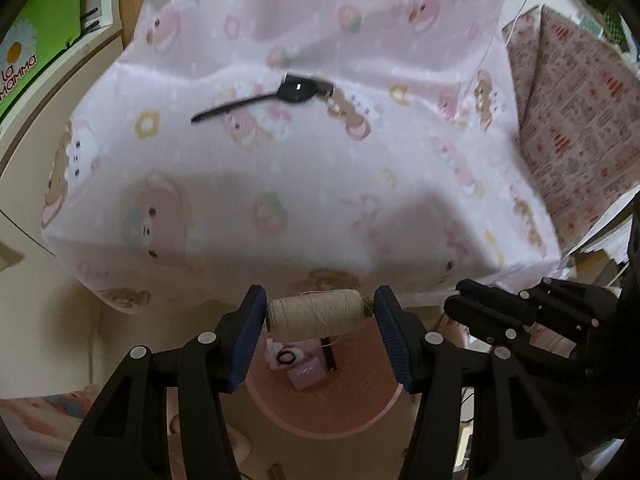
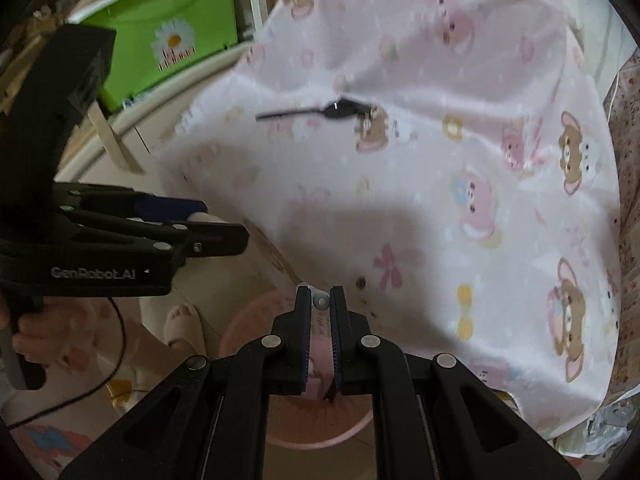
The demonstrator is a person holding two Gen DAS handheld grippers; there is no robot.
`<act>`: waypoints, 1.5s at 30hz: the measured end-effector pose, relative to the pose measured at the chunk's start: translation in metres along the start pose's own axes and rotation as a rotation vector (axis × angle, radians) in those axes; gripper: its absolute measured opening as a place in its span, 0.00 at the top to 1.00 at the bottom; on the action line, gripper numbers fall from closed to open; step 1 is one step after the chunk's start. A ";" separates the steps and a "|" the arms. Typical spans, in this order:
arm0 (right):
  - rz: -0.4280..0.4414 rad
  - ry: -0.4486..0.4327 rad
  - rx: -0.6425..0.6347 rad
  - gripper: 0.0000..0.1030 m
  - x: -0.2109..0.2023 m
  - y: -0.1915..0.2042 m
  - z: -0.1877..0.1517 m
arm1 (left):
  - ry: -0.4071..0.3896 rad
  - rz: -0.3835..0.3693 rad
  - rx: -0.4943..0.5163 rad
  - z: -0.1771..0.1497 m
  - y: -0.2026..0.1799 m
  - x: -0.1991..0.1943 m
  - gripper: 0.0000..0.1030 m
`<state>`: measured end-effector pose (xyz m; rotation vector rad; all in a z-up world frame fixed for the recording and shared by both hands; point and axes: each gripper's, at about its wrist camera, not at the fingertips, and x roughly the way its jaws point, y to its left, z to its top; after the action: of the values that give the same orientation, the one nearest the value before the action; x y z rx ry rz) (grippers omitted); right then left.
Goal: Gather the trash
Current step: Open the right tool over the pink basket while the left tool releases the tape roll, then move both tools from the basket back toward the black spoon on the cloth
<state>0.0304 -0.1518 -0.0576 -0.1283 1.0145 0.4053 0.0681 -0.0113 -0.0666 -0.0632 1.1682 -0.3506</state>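
Thread spool [image 1: 318, 314], wound in pale beige, sits crosswise between the blue pads of the left gripper [image 1: 320, 312], pinched end to end and held above the pink bin [image 1: 320, 412] that stands on the floor just off the table's edge. A loose strand trails down from the spool; it could snag on a pad when the jaws part, so that the spool swings or drops beside the bin instead of into it. The spool also appears to be held nearer the bin's far rim than its middle, so a release here could clip the rim and roll away.

The right gripper [image 2: 320, 304] is pressed nearly together on a small whitish piece [image 2: 321, 301], too small to identify, poised over the same bin. So light a thing may cling to the ribbed pads.

Inside the bin lie a small pink box [image 1: 306, 374], a black ring [image 1: 286, 358] on a white scrap, and a dark stick-like item.

Out on the pink cartoon-print tablecloth [image 1: 280, 200] a black plastic spoon [image 1: 260, 98] remains, uncollected, with a green storage box [image 2: 168, 36] beyond the table.
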 end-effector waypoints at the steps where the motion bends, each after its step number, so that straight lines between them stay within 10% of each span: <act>1: -0.005 0.008 -0.004 0.90 0.003 0.000 -0.002 | 0.011 0.005 0.006 -0.001 0.000 0.003 0.47; 18: -0.118 0.151 -0.005 0.90 0.057 -0.014 -0.036 | 0.186 0.082 0.054 -0.033 0.001 0.061 0.47; 38: -0.105 0.181 0.040 0.89 0.068 -0.021 -0.037 | 0.197 0.125 0.071 -0.033 -0.004 0.084 0.37; 45: -0.088 0.153 0.061 0.58 0.051 -0.027 -0.034 | 0.044 0.181 0.096 -0.025 -0.011 0.052 0.36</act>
<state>0.0369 -0.1724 -0.1208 -0.1502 1.1666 0.2865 0.0607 -0.0344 -0.1196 0.1336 1.1896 -0.2488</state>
